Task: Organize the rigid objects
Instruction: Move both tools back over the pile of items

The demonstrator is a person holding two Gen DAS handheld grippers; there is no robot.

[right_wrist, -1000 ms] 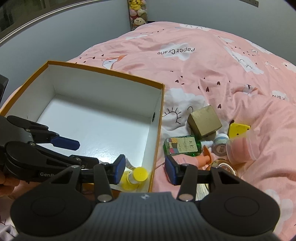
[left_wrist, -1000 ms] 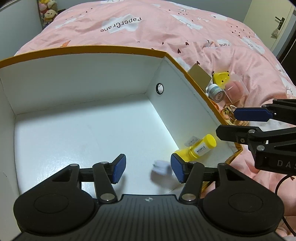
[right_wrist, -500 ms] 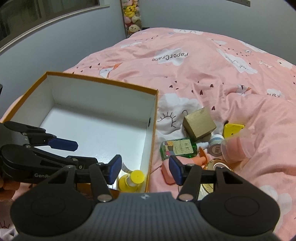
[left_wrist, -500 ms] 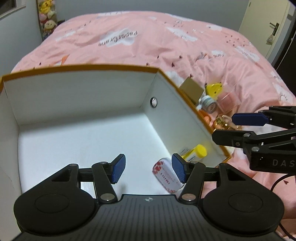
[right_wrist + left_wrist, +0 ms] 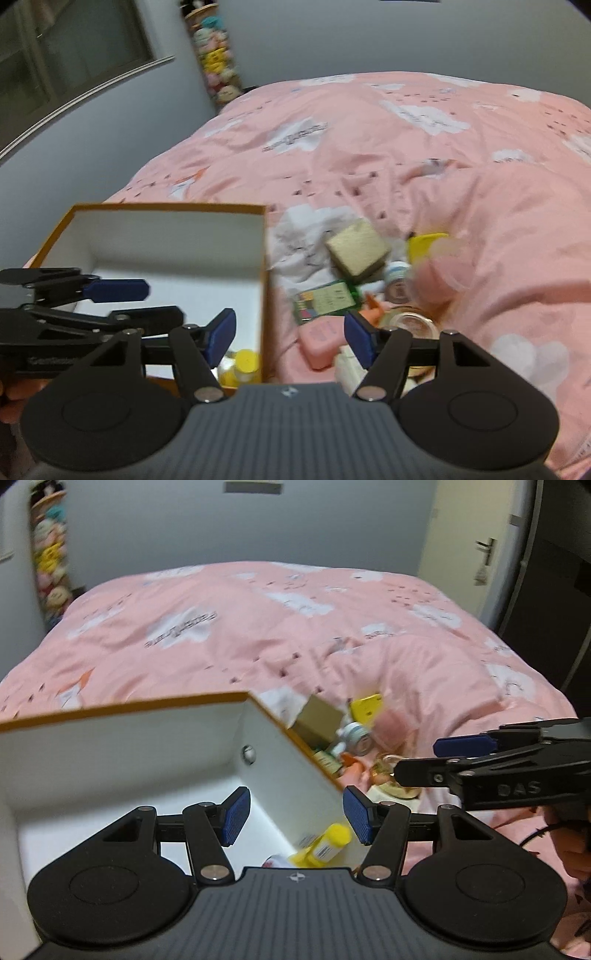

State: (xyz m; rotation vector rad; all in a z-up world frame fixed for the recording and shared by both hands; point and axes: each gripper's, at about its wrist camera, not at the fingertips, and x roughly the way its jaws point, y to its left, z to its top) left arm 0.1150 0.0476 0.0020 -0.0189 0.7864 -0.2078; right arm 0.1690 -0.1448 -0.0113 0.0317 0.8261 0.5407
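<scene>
Both the left gripper [image 5: 293, 819] and the right gripper [image 5: 286, 338] have wide, empty jaws. The yellow bottle [image 5: 325, 845] already lies in the box [image 5: 264, 258], in its near right corner. Best next: bring the right gripper down squarely over the pink case [image 5: 319, 341] on the bed [image 5: 480, 184] beside the box

Bedroom: pink-quilted bed [image 5: 295, 635]
</scene>
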